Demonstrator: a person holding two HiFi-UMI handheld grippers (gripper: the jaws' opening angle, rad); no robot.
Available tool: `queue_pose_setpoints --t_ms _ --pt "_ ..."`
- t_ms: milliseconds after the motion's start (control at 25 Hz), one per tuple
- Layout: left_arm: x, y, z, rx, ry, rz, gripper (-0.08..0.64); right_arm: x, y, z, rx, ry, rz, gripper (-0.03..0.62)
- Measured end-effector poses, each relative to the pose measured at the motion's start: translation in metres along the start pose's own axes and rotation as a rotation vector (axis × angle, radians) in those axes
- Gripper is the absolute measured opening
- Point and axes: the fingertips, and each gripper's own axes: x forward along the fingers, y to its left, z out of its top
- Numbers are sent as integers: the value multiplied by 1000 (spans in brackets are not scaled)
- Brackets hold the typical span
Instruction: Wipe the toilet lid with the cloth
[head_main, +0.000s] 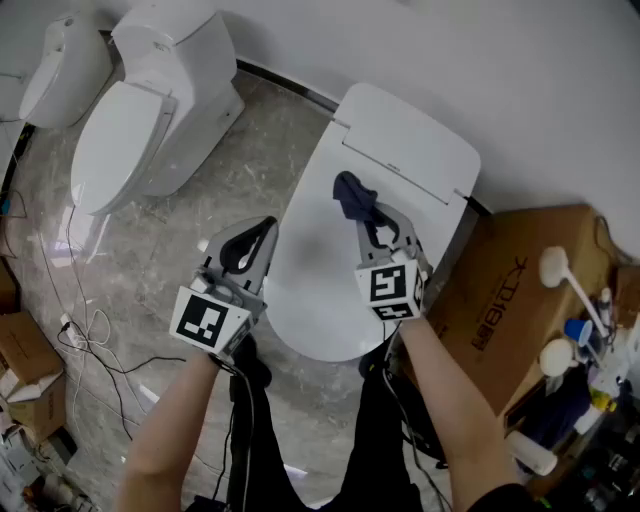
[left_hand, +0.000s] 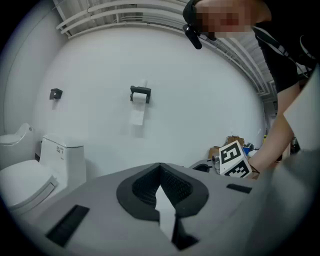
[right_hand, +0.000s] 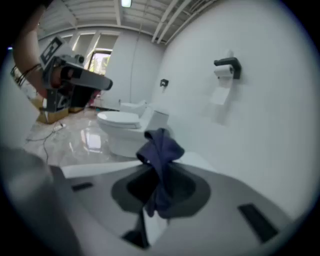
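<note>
Shows, at upper left of the head view, a second toilet (head_main: 140, 130) and a third toilet (head_main: 60, 65) on the marble floor (head_main: 220, 190), with cables (head_main: 95, 330) at lower left.

Holds the left gripper (head_main: 262, 232) at centre left, just beside the left edge of the toilet lid (head_main: 330, 290). Presents its jaws pressed together in the left gripper view (left_hand: 160, 167), with nothing between them.

Places the white, lowered lid at frame centre.

Clamps the right gripper (head_main: 378, 222) on the cloth (head_main: 355, 195), right of centre, over the rear half of the lid. Displays, in the right gripper view, dark blue fabric (right_hand: 162, 145) pinched at the jaws (right_hand: 157, 167) and bunched past the tips. Contact between cloth and lid: not determinable.

Shows, at right, a cardboard box (head_main: 520, 290) just beside the toilet, with a white brush (head_main: 565, 275) at its far edge.
</note>
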Motion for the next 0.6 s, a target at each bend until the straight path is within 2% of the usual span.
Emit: queue_pose_setpoints --t_ms 240,600 --pt "-12 18 -19 17 19 21 14 34 3 -17 -250 98 -36 75" --pt "-17 29 -38 7 32 21 14 87 -15 -20 -562 187 -103 75"
